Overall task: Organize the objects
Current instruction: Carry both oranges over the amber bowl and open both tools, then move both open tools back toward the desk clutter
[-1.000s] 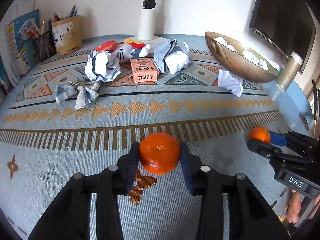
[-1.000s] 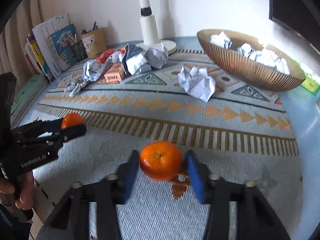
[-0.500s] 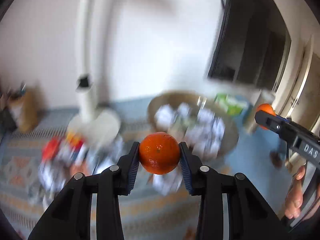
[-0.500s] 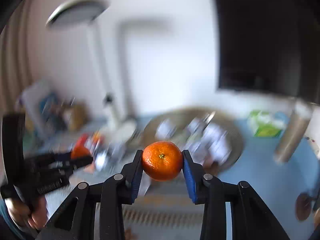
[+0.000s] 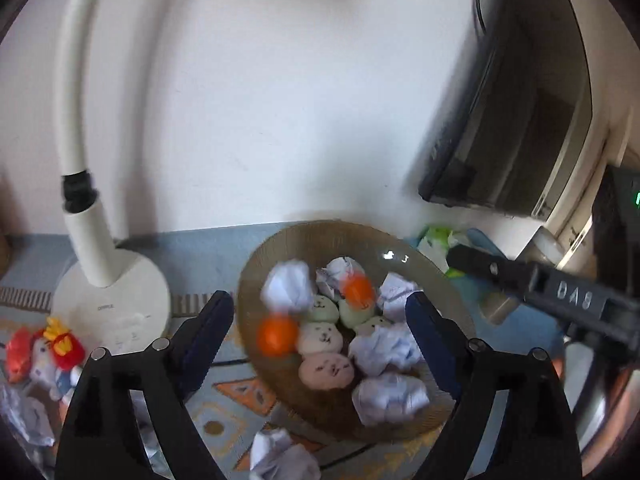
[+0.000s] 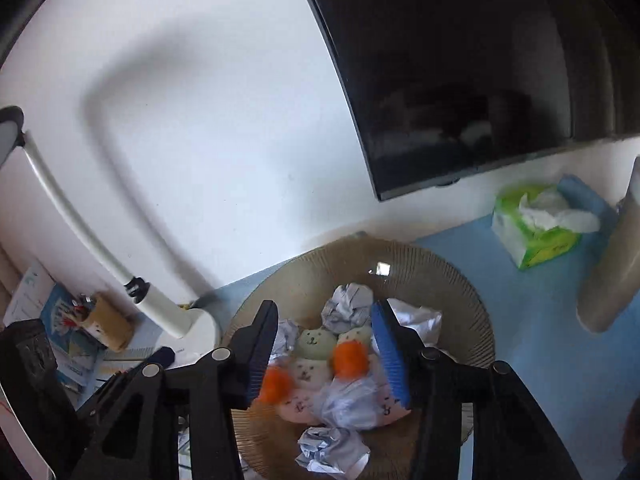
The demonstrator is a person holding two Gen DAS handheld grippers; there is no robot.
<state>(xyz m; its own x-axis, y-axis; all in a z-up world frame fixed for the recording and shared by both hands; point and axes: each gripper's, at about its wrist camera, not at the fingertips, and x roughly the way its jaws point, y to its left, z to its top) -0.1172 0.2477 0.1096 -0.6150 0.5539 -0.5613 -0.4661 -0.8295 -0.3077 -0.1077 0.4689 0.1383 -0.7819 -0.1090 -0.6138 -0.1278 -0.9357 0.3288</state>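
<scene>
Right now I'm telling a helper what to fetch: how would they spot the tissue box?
Start at the dark screen on the wall and look below its lower right corner. On the blue tabletop, right of the brown bowl, sits the tissue box. It is the only green and white thing there, with a white tissue poking out of its top.

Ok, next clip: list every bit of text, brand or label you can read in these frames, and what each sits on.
"DAS", seen mirrored: on the side of the right gripper in the left wrist view.
Small grey brand word on the lamp base: too blurred to read.
Print on the green tissue pack: too small to read.
Booklets at the wall: print unreadable.
</scene>
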